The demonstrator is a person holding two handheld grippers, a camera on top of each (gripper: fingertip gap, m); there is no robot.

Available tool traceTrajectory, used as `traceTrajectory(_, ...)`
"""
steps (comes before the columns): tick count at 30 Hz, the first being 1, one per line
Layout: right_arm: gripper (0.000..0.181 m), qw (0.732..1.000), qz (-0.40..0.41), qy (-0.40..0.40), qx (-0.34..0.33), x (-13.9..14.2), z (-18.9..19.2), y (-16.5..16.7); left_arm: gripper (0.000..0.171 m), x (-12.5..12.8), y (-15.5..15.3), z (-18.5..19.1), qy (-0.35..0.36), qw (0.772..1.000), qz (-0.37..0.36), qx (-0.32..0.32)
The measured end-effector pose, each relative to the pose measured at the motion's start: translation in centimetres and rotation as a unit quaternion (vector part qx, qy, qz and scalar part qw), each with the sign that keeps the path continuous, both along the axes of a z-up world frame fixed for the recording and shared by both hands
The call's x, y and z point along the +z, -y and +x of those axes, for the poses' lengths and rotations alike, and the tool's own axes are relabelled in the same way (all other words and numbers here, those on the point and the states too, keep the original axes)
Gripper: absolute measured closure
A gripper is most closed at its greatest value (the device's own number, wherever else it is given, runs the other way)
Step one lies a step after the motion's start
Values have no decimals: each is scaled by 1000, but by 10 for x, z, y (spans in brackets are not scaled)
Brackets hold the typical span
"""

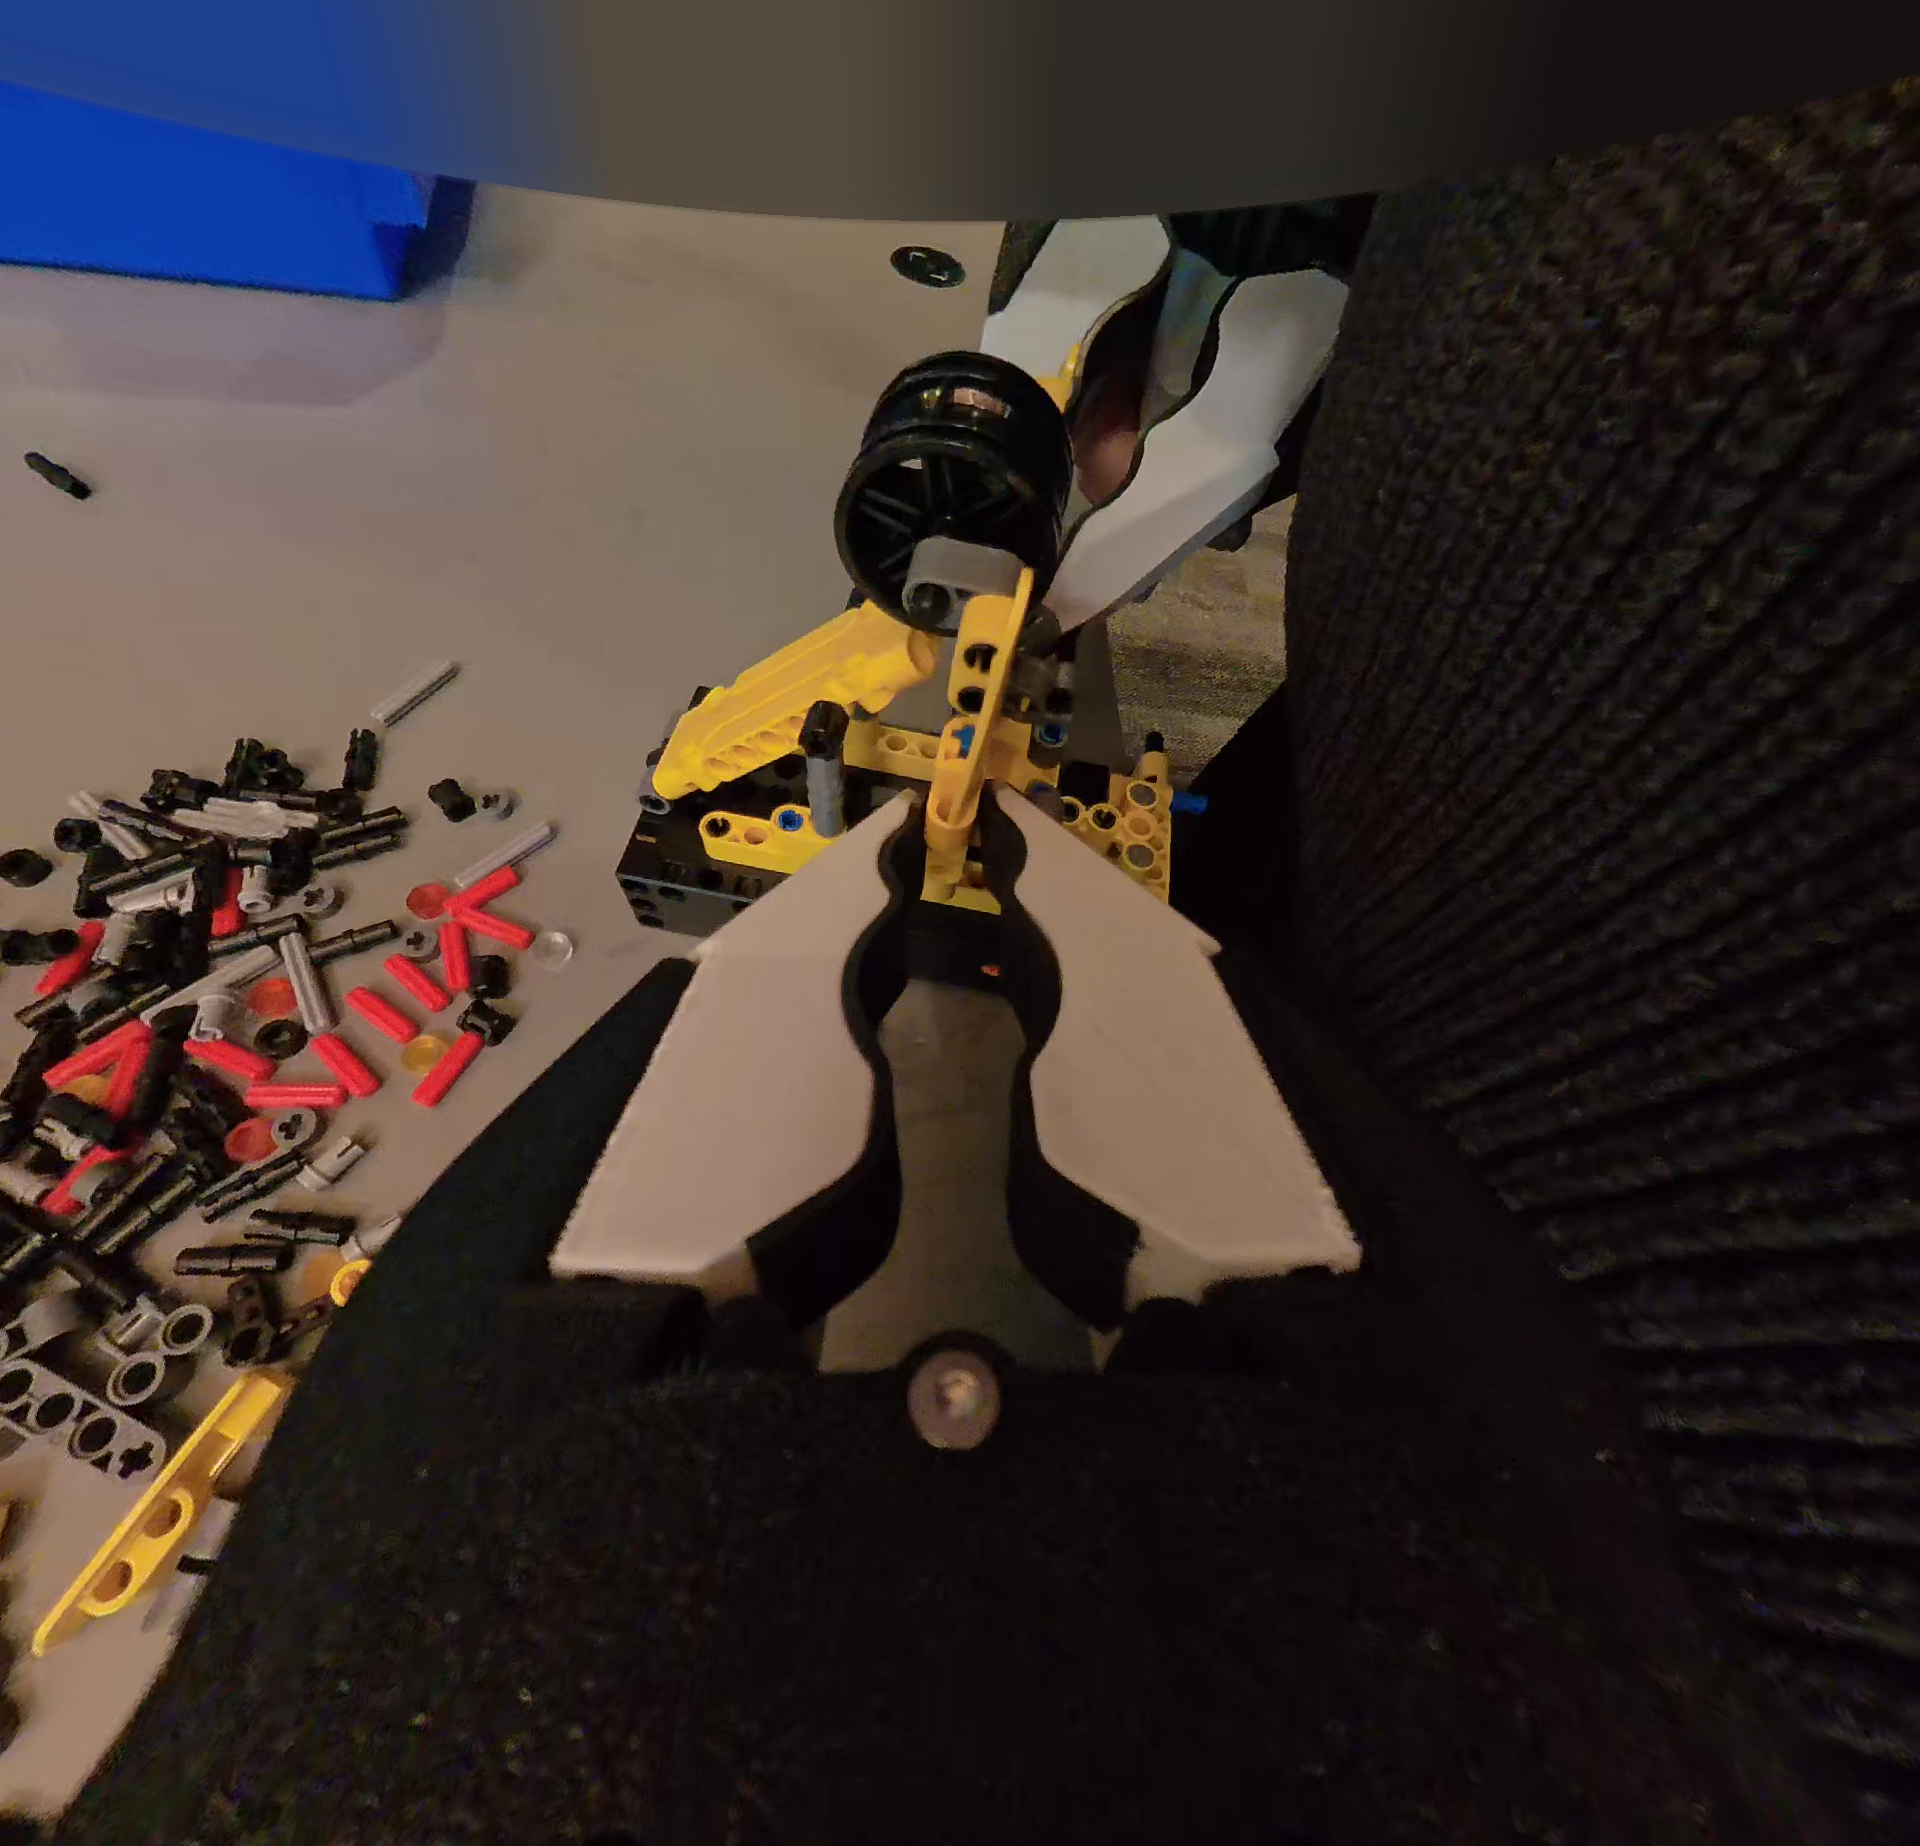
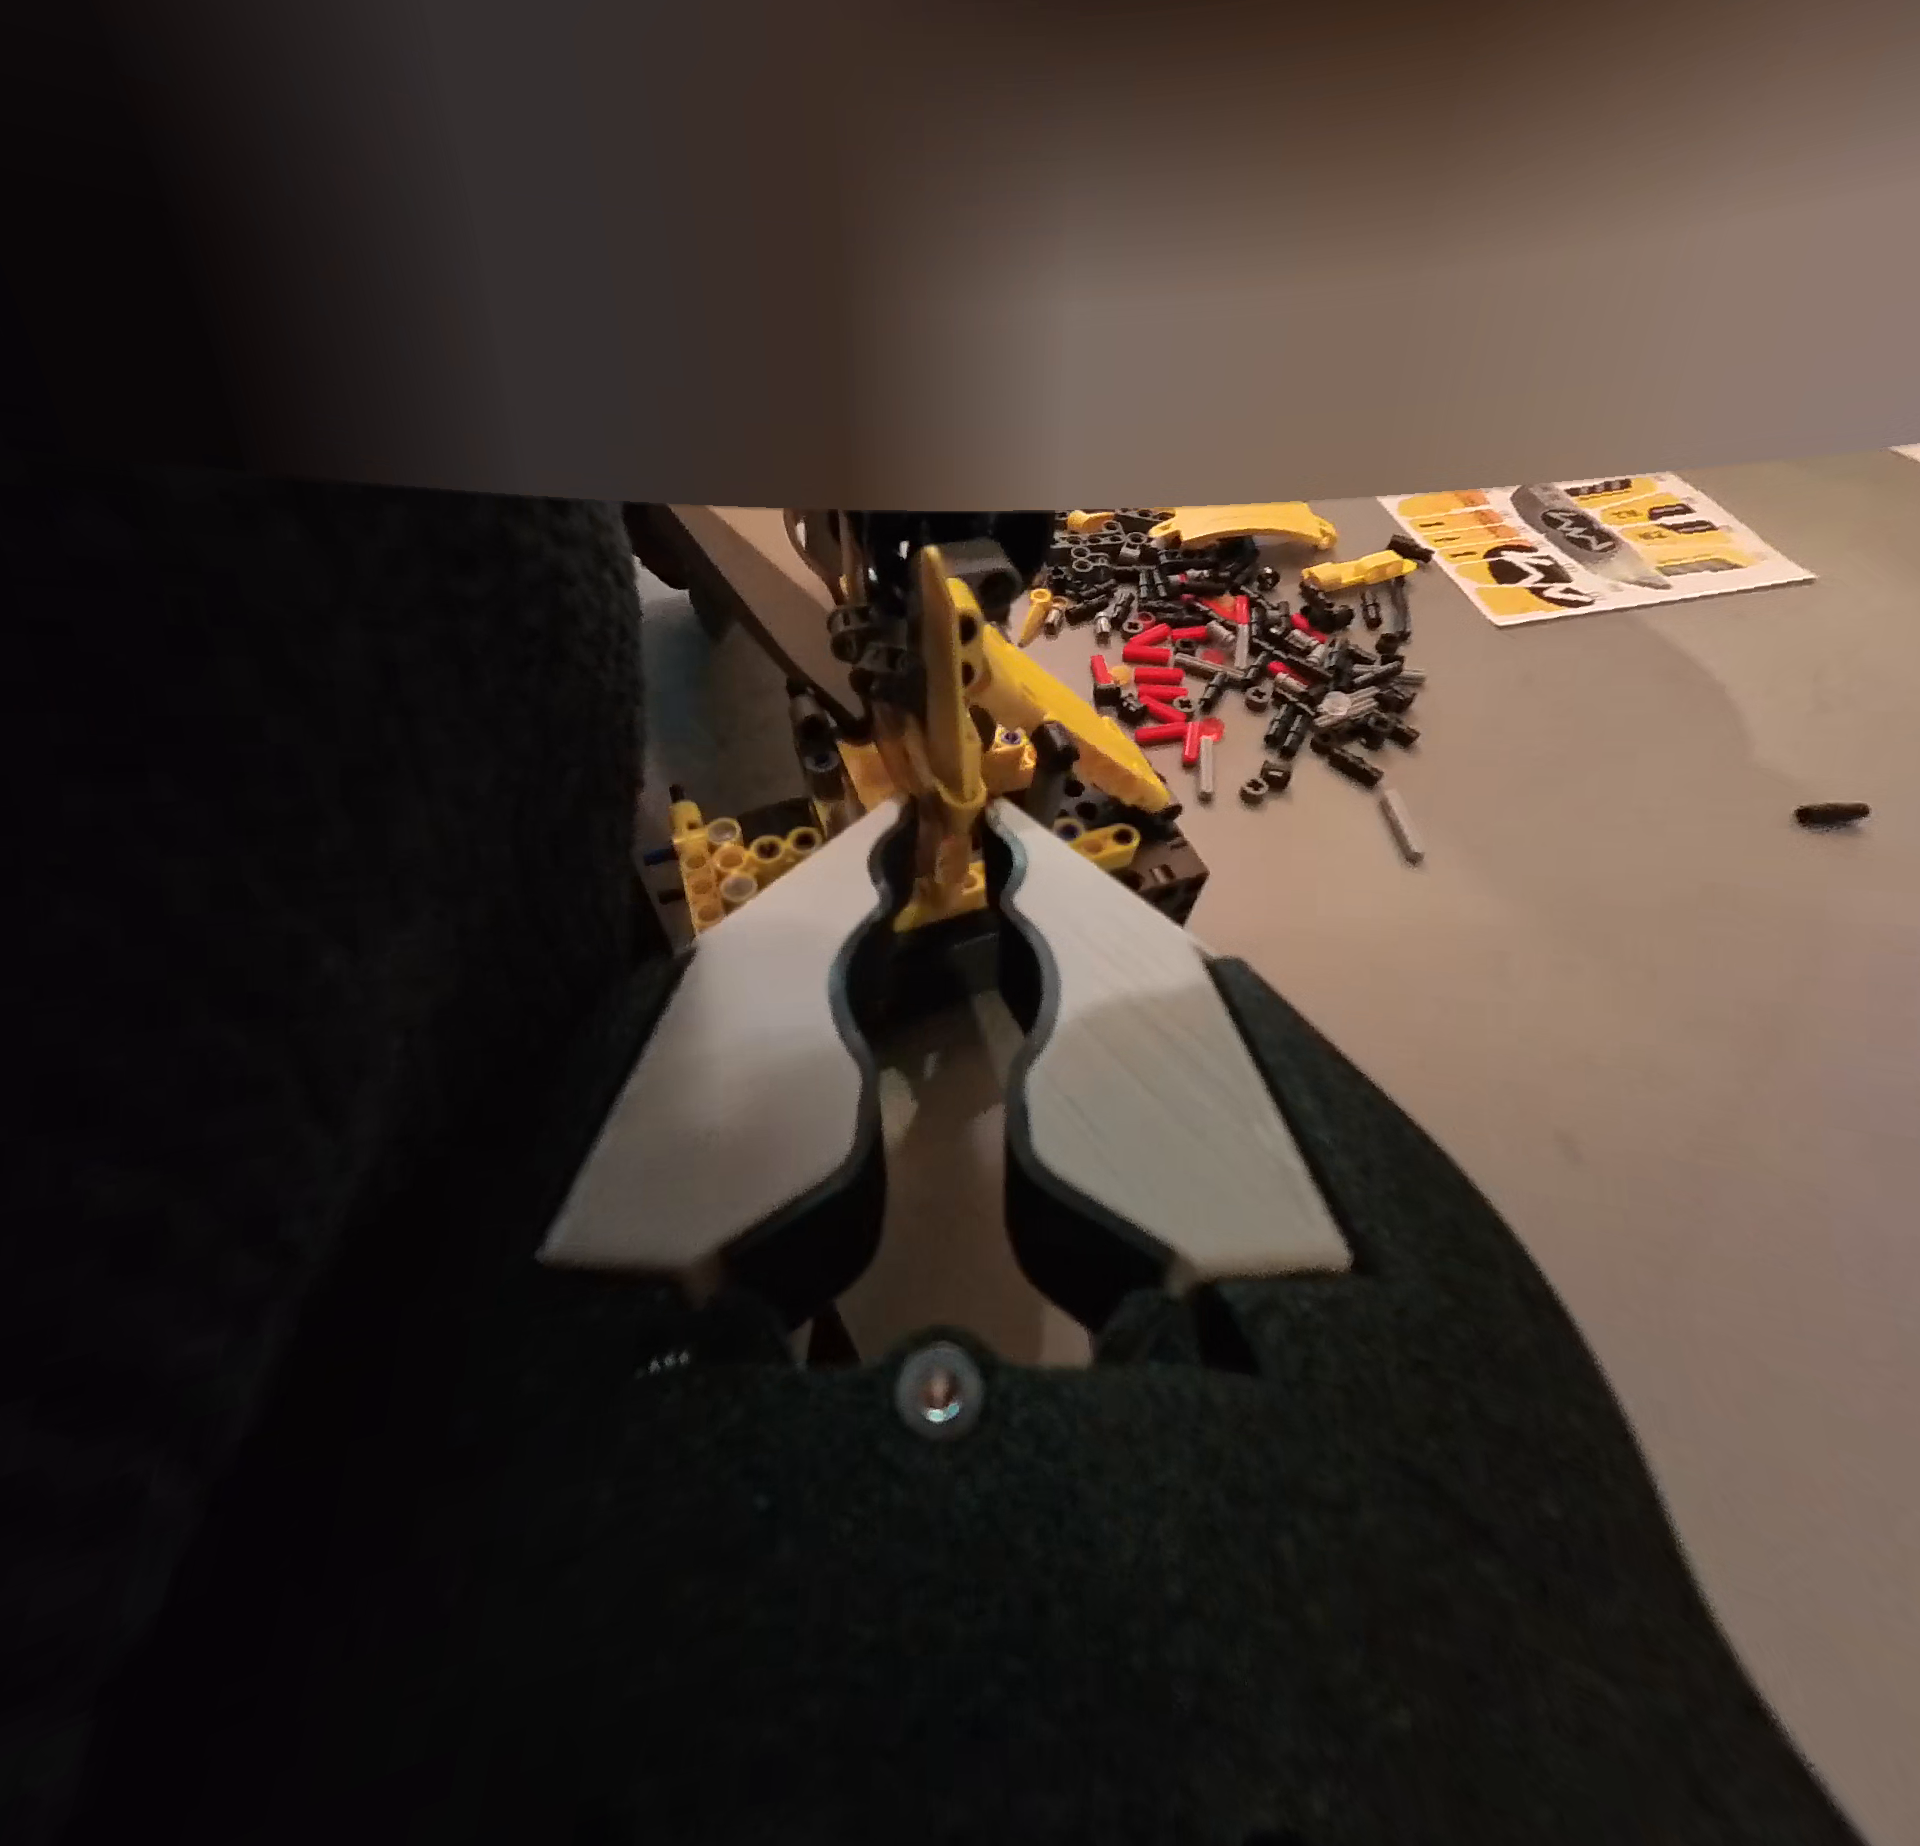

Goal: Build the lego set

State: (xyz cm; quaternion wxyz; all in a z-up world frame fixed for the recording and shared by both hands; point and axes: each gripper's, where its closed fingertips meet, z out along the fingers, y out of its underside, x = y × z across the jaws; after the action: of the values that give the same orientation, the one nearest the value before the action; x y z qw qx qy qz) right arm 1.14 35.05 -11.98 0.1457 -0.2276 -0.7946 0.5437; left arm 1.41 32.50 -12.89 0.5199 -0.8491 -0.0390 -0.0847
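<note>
Gripping the lower end of an upright yellow beam (image 1: 971, 757), the left gripper (image 1: 954, 809) has its two grey fingers (image 1: 769, 1048) nearly closed, tips pressing the beam from either side. That beam belongs to a yellow-and-black brick model (image 1: 883, 820) standing on the grey table (image 1: 623, 446) just ahead of the jaws. Beyond the tips, at the beam's top, a grey connector (image 1: 951, 575) meets a black wheel (image 1: 951, 477). Farther ahead and to the right of the wheel, the other gripper's white fingers (image 1: 1164, 487) reach in; whether they touch the wheel cannot be told. Left of the jaws lies a loose pile of red, black and grey pins (image 1: 239, 986), with a long yellow beam (image 1: 156, 1516) nearer the camera on the same side. A dark knitted sleeve (image 1: 1610, 861) fills the right side.

Seen from the right wrist view, the right gripper (image 2: 943, 809) is likewise clamped narrowly on a slim yellow upright piece (image 2: 940, 695) of the brick model (image 2: 1091, 757), which sits directly ahead of the tips. Right of the jaws and farther off spreads the pile of pins (image 2: 1278, 674), and beyond it a printed sticker sheet (image 2: 1590, 549) lies flat on the table (image 2: 1558, 1069). A lone black pin (image 2: 1834, 812) rests well to the right. Dark fabric (image 2: 312, 965) covers the left side.
</note>
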Motion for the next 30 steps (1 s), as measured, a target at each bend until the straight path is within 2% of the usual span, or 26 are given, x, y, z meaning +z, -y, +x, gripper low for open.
traceTrajectory(9, 174, 999, -17, 18, 22, -1, 3, -1, 161, 0, 0, 1, 8, 1000, -5, -9)
traceTrajectory(14, 175, 996, -43, 63, 38, -2, 2, 0, 161, 0, -1, 1, 9, 1000, -6, -10)
traceTrajectory(17, 175, 997, -25, 56, 43, -2, 3, 0, 161, -1, -1, 1, 8, 1000, -15, -11)
traceTrajectory(20, 175, 995, -34, 86, 49, -3, 3, 0, 161, -1, -1, 1, 6, 1000, -24, -11)
traceTrajectory(23, 174, 995, -3, 84, 53, -5, 2, 2, 161, -6, 1, 1, 20, 999, -31, -12)
traceTrajectory(25, 174, 995, 3, 88, 55, -6, 2, 2, 161, -6, 1, 1, -9, 1000, -27, -12)
traceTrajectory(30, 173, 993, -14, 109, 45, -6, 2, 2, 162, -5, 0, 0, -9, 1000, -23, -10)
